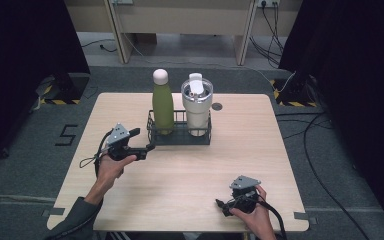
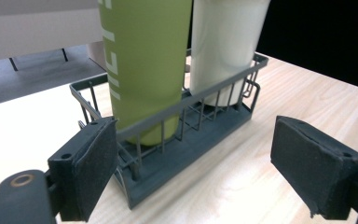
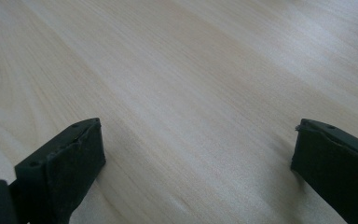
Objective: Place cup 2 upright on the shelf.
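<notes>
High view: left gripper (image 1: 147, 140), jaws apart, nears the wire rack (image 1: 180, 136) at frame centre; closing on its rim comes next; right gripper (image 1: 221, 206) idles apart.

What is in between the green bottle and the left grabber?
Just the wire wall of the dark basket. In the left gripper view, the green bottle stands inside it, and the open left gripper waits right outside.

A light wooden table (image 1: 180, 180) fills the middle of the high view, its grain running across. A dark wire rack (image 1: 179, 136) stands directly on it, just above centre of the frame. A small dark round disc (image 1: 217, 106) sits in the tabletop to the upper right of the rack, near the far edge. The table stands on grey floor (image 1: 25, 165).
</notes>
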{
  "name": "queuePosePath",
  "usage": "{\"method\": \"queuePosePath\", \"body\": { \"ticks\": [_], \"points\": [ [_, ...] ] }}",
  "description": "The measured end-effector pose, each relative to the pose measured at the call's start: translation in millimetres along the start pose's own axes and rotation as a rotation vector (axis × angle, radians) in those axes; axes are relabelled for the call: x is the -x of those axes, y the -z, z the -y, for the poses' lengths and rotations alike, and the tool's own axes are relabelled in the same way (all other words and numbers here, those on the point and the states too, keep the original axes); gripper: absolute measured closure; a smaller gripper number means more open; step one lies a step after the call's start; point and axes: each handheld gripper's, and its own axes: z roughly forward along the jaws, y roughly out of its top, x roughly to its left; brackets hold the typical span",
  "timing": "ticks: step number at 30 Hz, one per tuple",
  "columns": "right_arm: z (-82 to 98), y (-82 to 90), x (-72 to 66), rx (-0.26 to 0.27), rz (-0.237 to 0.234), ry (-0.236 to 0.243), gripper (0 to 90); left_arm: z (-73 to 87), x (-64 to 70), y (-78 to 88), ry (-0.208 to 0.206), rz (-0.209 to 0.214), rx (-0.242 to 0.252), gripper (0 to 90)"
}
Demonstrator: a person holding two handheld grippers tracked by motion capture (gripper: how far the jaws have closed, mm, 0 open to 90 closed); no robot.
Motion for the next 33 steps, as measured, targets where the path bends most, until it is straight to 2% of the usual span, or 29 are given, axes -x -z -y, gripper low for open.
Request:
{"method": "queuePosePath", "body": {
  "ticks": [10,12,22,33],
  "points": [
    [0.0,0.0,0.0,0.0,0.0,0.0,2.7,9.6,7.7,9.3,0.007,0.016,0.004,14.8],
    [0.0,0.0,0.0,0.0,0.0,0.0,2.7,11.3,9.0,10.2,-0.006,0.018,-0.008,14.8],
    [0.0,0.0,0.0,0.0,0.0,0.0,2.7,17.5,16.9,18.4,-0.011,0.035,-0.009,14.8],
    [-0.1,-0.1,0.6,0.001,0.001,0.005,2.7,38.6,22.8,28.1,0.001,0.053,-0.038,14.8]
  ]
}}
